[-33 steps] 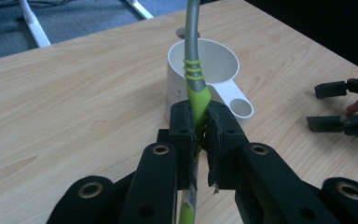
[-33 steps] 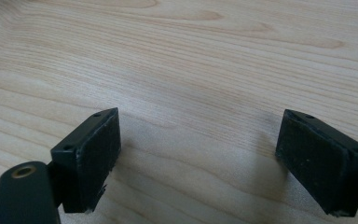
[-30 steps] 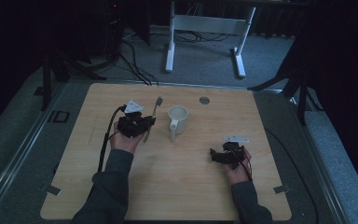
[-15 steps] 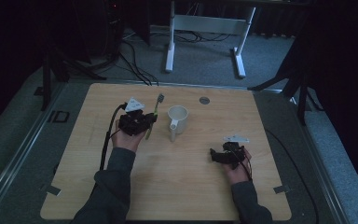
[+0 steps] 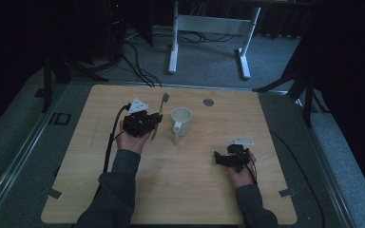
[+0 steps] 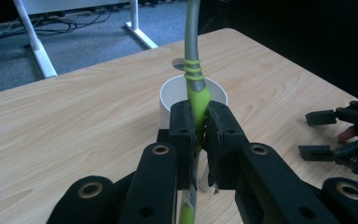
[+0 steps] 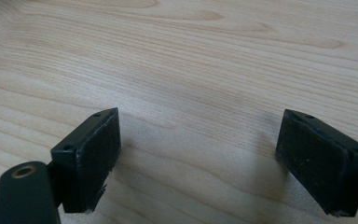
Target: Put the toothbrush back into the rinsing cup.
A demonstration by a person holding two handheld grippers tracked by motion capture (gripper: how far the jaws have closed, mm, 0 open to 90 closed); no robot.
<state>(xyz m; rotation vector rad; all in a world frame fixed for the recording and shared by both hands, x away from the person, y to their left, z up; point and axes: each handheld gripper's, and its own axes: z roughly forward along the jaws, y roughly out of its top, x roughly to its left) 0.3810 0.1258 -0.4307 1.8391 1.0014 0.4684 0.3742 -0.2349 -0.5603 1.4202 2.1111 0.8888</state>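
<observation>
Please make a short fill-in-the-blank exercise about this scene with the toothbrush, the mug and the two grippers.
1. The left gripper is shut on the green ____.
2. The white mug stands on the wooden ____.
3. The jaws of the right gripper are ____, with nothing between them.

Missing words: toothbrush; table; open

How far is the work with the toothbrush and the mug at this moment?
Done: the left hand-held gripper is shut on the green toothbrush, lifted off the table. In hand: the brush hangs just beside the white mug. Left, it seems: putting it into the mug. The right hand-held gripper rests open and empty.
</observation>
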